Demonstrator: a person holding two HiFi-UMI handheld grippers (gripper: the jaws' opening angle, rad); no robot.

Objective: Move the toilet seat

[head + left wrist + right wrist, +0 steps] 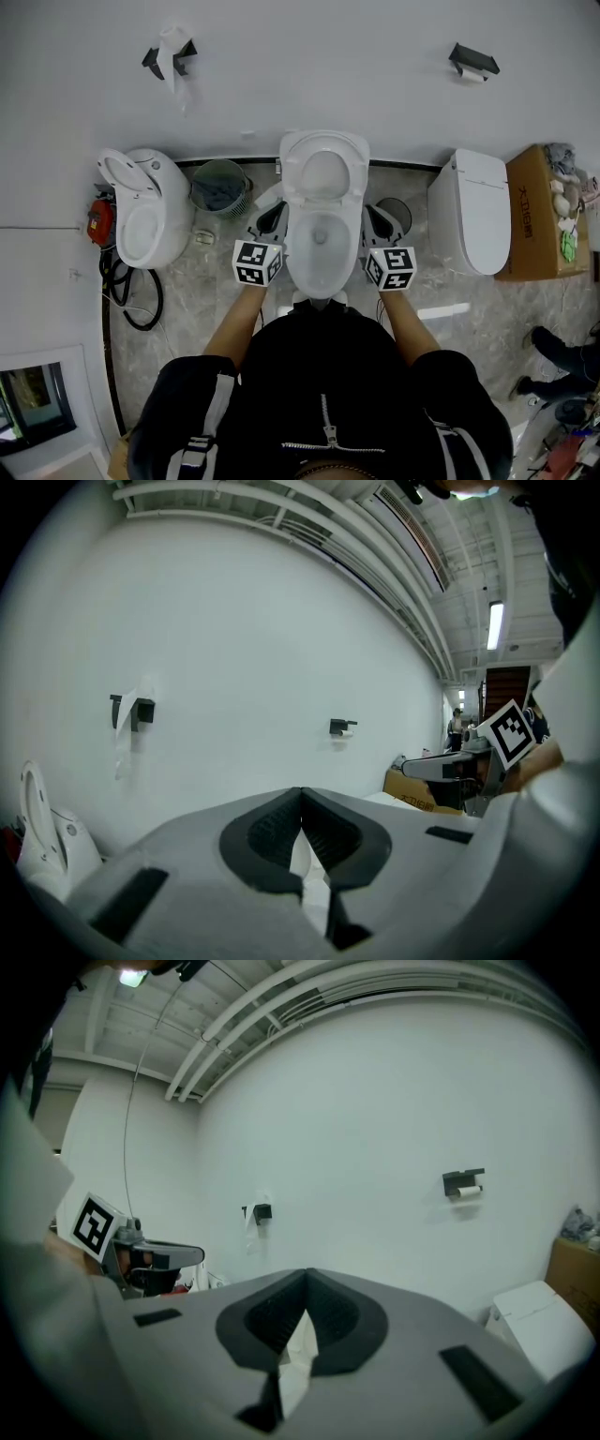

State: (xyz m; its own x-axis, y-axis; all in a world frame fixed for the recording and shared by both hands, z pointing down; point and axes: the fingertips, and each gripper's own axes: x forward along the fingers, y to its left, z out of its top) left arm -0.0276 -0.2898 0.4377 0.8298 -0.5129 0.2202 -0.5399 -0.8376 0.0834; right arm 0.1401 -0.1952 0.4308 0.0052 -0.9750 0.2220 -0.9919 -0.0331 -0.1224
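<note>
White ceramic toilet [322, 255] stands centre against the far wall. Its white oval plastic seat [323, 174] looks tipped up at the far end, so I judge the lift done. My left gripper [274, 216] and right gripper [377, 221] flank the bowl, both clenched on nothing. The gripper views show the pads meeting; only the head view shows the seat.

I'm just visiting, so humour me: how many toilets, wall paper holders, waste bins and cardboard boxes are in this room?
Toilets: 3
Wall paper holders: 2
Waste bins: 2, the right one partly hidden
Cardboard box: 1
Total: 8
</note>
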